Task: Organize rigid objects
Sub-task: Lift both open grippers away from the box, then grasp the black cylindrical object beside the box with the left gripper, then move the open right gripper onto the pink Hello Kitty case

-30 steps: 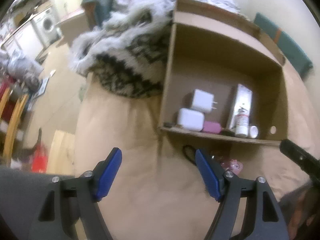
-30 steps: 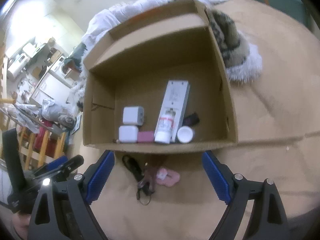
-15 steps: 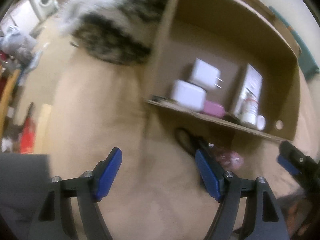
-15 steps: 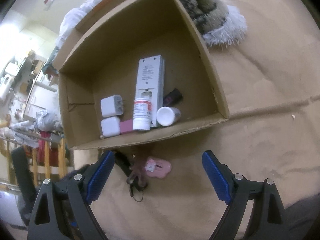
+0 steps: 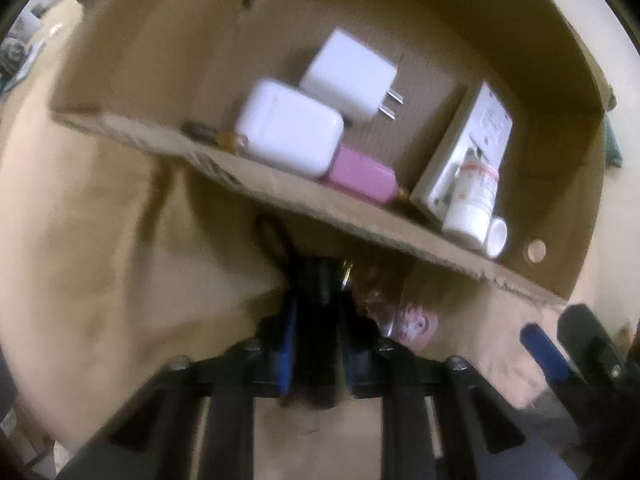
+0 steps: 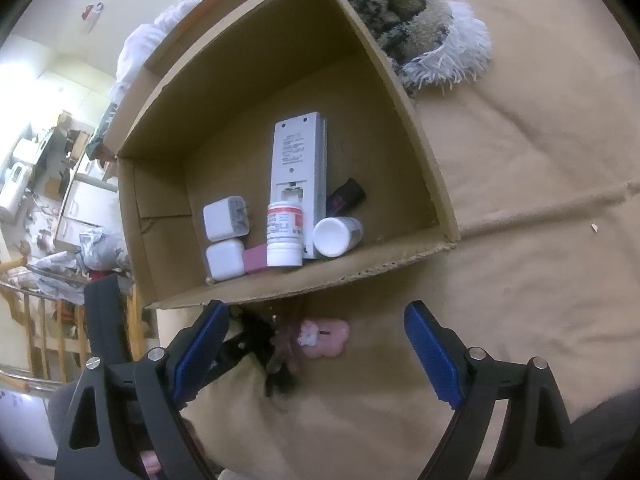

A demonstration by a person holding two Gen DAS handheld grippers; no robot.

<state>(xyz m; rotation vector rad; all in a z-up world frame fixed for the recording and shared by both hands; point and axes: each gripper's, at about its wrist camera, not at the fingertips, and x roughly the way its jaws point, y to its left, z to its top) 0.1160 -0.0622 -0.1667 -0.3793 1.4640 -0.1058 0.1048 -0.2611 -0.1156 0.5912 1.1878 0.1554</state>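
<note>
The left wrist view is pretty blurry, so take the small stuff with a grain of salt. The left hand-held gripper [image 5: 316,312] has just been closing and its blue pads are now squeezed onto a dark object [image 5: 316,280] lying on the tan bed cover [image 6: 500,280], right outside the front wall of the cardboard box [image 6: 420,128]. What that dark thing actually is, I honestly can't tell: it's black, mostly hidden between the pads, and its far end runs off toward the box wall as a dark loop or strap. From the right wrist view it's a black clump [image 6: 260,332] half covered by the right gripper's left finger, with a tail trailing down the cover. Its long axis seems to run roughly from the box wall back toward the person.

Just beside it sits a pink charm [image 6: 324,336] with a little cartoon face, flat on the cover and touching the tangle.

The right hand-held gripper [image 6: 316,352] hangs above all this with its pads spread wide, pinching nothing.

Inside the box: two white chargers [image 6: 226,224], a pink block [image 6: 254,260], a white bottle with a red label [image 6: 284,236], a long white remote [image 6: 300,168] pointing toward the back wall, and a white-capped tube [image 6: 336,236]. A fuzzy patterned blanket [image 6: 420,40] is cut off past the box.
</note>
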